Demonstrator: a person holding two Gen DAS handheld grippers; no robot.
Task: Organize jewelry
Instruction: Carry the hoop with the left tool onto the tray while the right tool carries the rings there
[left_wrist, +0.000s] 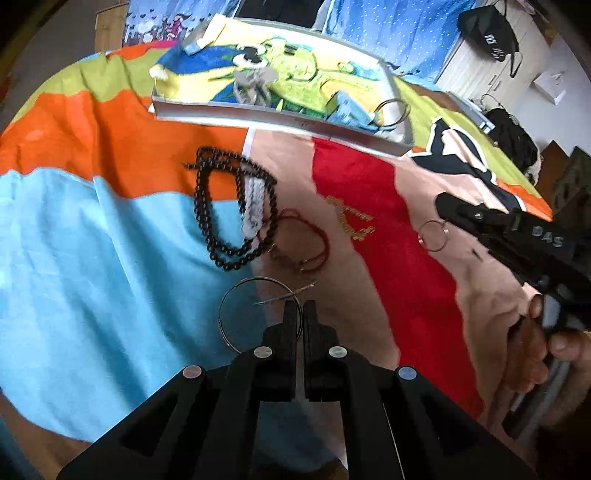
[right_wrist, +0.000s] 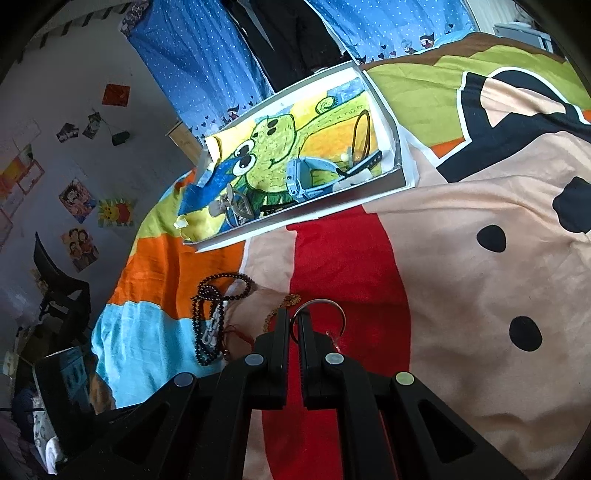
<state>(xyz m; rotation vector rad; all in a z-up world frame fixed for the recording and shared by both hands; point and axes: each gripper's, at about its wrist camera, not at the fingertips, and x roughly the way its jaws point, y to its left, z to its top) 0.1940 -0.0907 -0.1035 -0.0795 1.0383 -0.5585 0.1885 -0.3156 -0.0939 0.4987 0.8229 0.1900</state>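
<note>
My left gripper (left_wrist: 300, 307) is shut on the rim of a thin wire hoop (left_wrist: 225, 325), held a little above the bright bedspread (left_wrist: 92, 251). Past it lie a black bead necklace (left_wrist: 202, 218), a white chain (left_wrist: 255, 206), a red cord bracelet (left_wrist: 317, 243) and a gold chain (left_wrist: 354, 221). My right gripper (right_wrist: 293, 314) is shut on a silver ring (right_wrist: 332, 308); from the left wrist view that gripper (left_wrist: 445, 212) hangs at the right with the ring (left_wrist: 432, 236) dangling below its tip. A white tray (left_wrist: 280, 120) lined with a frog drawing lies further back.
Inside the tray (right_wrist: 332, 210) are silver earrings (left_wrist: 251, 85), a blue piece (right_wrist: 299, 177) and hoops (left_wrist: 393, 110). A person's hand (left_wrist: 535, 343) grips the right tool. Black bags (left_wrist: 513, 136) and white drawers (left_wrist: 476, 70) stand beyond the bed's right edge.
</note>
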